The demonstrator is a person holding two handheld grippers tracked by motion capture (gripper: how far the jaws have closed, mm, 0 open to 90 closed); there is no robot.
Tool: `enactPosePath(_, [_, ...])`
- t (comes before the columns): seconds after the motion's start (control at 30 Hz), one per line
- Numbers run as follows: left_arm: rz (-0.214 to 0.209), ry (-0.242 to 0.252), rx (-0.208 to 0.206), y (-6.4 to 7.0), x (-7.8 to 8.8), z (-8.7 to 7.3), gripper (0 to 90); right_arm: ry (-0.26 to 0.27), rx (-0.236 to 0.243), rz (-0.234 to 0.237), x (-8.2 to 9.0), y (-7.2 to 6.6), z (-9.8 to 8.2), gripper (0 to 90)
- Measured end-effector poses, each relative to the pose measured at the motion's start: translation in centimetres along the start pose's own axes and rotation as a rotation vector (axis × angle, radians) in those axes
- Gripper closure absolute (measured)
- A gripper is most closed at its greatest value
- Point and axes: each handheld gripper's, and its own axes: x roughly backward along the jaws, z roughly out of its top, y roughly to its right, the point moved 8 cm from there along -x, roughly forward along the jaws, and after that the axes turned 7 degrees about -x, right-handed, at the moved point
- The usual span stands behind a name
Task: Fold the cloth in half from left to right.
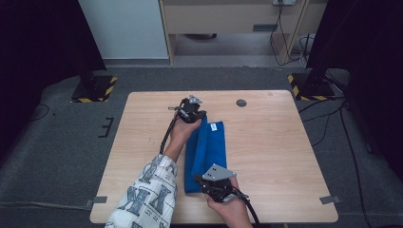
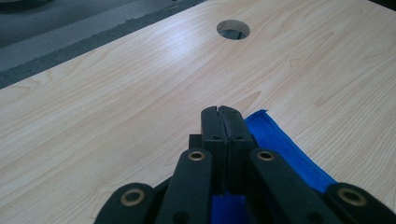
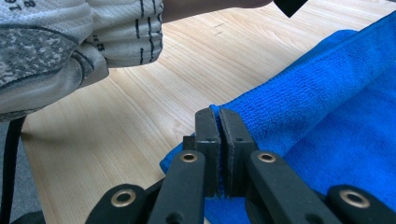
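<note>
A blue towel (image 1: 205,147), folded into a long strip with a white label, lies down the middle of the wooden table (image 1: 275,152). My left gripper (image 1: 202,115) sits at the strip's far end. In the left gripper view its jaws (image 2: 219,112) are pressed together, with the towel (image 2: 285,149) running under and to their right. My right gripper (image 1: 200,181) sits at the near end. In the right gripper view it (image 3: 218,112) is shut on a raised edge of the towel (image 3: 327,107).
A round cable hole (image 1: 241,102) (image 2: 233,29) lies in the table beyond the towel. The person's patterned sleeve (image 1: 147,197) (image 3: 70,42) crosses the table's near left. Black stands with striped bases (image 1: 94,88) flank the table on grey carpet.
</note>
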Motion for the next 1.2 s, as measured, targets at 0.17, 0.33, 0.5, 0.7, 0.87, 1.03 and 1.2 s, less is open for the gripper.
enactPosePath(0.17, [-0.011, 0.002, 0.009, 0.3, -0.4, 0.0, 89.6, 0.000, -0.004, -0.005, 0.3, 0.2, -0.2, 87.2])
enactPosePath(0.33, [-0.017, 0.002, 0.005, 0.8, -0.6, 0.2, 89.5, -0.001, -0.012, -0.010, 0.7, 0.5, -0.5, 87.2])
enactPosePath(0.5, [-0.011, -0.001, 0.012, 0.9, -0.9, 0.2, 89.5, -0.002, -0.013, -0.015, 1.0, 0.8, -0.6, 87.1])
enactPosePath(0.7, [-0.019, 0.001, 0.040, 0.8, -1.2, 0.1, 89.5, -0.010, -0.022, -0.028, 1.1, 1.4, -1.0, 86.7])
enactPosePath(0.87, [-0.021, 0.005, 0.045, 1.0, -1.5, 0.1, 89.5, -0.014, -0.032, -0.037, 1.3, 2.0, -1.3, 86.6])
enactPosePath(1.03, [-0.024, 0.000, 0.043, 1.3, -1.8, 0.2, 89.4, -0.020, -0.038, -0.042, 1.6, 2.3, -1.7, 86.7])
enactPosePath(1.2, [-0.024, -0.008, 0.046, 1.3, -2.2, 0.1, 89.4, -0.021, -0.045, -0.046, 1.8, 2.5, -2.0, 86.8])
